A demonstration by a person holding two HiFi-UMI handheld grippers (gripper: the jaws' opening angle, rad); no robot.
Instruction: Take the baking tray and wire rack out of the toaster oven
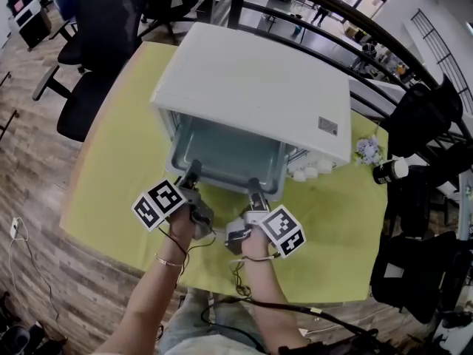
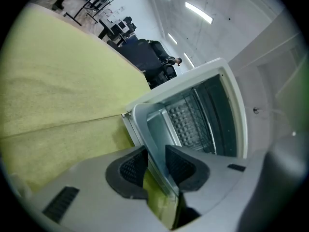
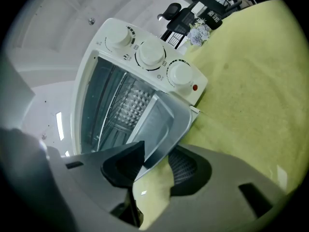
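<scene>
Two hand-held grey grippers sit closest, the left gripper (image 1: 194, 170) at 7 o'clock and the right gripper (image 1: 255, 187) at 5 o'clock of a shallow grey metal baking tray (image 1: 225, 150); each has its jaws partly closed, pinching the tray's thin front rim. That tray sticks halfway out of a boxy white toaster oven (image 1: 259, 87) at 12 o'clock on a yellow-green tablecloth (image 1: 111, 168), with thin wire bars, probably the wire rack (image 3: 107, 122), deeper inside. Likely risks: uneven pulling could skew and jam the tray, and once clear, its unsupported far end may sag and slip from the narrow grip.
</scene>
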